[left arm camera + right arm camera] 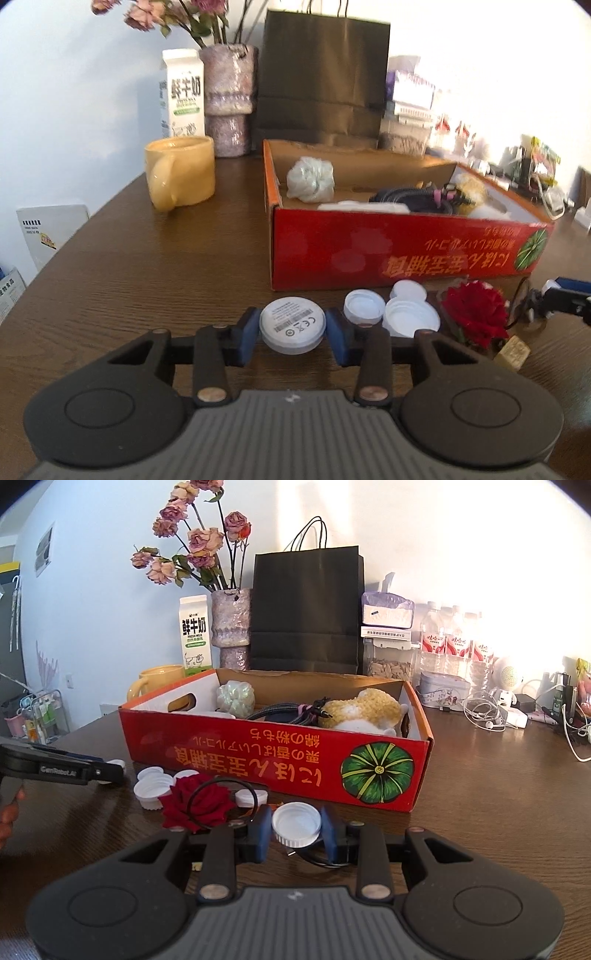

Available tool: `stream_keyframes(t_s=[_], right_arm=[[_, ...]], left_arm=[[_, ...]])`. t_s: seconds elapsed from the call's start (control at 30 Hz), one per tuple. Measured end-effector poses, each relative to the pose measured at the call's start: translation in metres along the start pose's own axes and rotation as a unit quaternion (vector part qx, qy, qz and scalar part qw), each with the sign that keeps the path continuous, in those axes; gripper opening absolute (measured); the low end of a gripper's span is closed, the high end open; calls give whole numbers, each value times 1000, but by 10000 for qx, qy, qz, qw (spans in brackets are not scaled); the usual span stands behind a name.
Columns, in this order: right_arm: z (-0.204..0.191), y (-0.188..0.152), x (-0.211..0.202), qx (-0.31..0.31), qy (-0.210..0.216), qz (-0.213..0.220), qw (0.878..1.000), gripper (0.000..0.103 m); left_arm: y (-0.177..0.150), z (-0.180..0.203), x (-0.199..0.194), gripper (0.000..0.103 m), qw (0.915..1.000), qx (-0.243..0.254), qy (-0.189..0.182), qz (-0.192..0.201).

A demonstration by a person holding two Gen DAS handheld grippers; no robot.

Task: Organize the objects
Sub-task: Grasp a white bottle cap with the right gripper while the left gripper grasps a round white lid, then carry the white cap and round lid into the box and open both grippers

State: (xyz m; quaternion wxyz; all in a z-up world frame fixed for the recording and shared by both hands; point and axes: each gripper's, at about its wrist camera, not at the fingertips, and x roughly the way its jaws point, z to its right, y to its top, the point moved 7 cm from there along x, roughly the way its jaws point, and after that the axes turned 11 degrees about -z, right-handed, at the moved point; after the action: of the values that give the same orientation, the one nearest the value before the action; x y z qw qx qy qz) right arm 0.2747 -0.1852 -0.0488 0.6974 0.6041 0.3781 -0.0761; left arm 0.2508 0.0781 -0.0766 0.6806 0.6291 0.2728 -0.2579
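Note:
My left gripper (292,332) is shut on a round white disc (292,329) with a printed label, held just above the wooden table in front of the red cardboard box (388,251). My right gripper (296,829) is shut on a white bottle cap (296,824), in front of the same box (258,760). Loose white caps (410,317) and a red fabric rose (474,312) lie by the box front; they also show in the right wrist view, caps (151,790) and rose (195,805). The box holds a pale scrunchie (235,698), dark cables and a yellow plush (362,710).
A yellow mug (181,171), milk carton (183,98), vase of dried roses (231,627) and black paper bag (306,609) stand behind the box. Water bottles (456,642), a tin, earphones and chargers (491,712) crowd the far right. A small gold block (513,352) lies by the rose.

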Motion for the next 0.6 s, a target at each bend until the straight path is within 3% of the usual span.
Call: stream_keyframes(t_s=[0.37, 0.6], right_arm=[[-5, 2, 1, -145, -22, -23, 9999, 28], [-16, 26, -11, -263, 76, 284, 9992, 28]], left_arm=[[2, 15, -36, 40, 9990, -31, -218, 379], [22, 39, -49, 40, 9968, 62, -443, 659]])
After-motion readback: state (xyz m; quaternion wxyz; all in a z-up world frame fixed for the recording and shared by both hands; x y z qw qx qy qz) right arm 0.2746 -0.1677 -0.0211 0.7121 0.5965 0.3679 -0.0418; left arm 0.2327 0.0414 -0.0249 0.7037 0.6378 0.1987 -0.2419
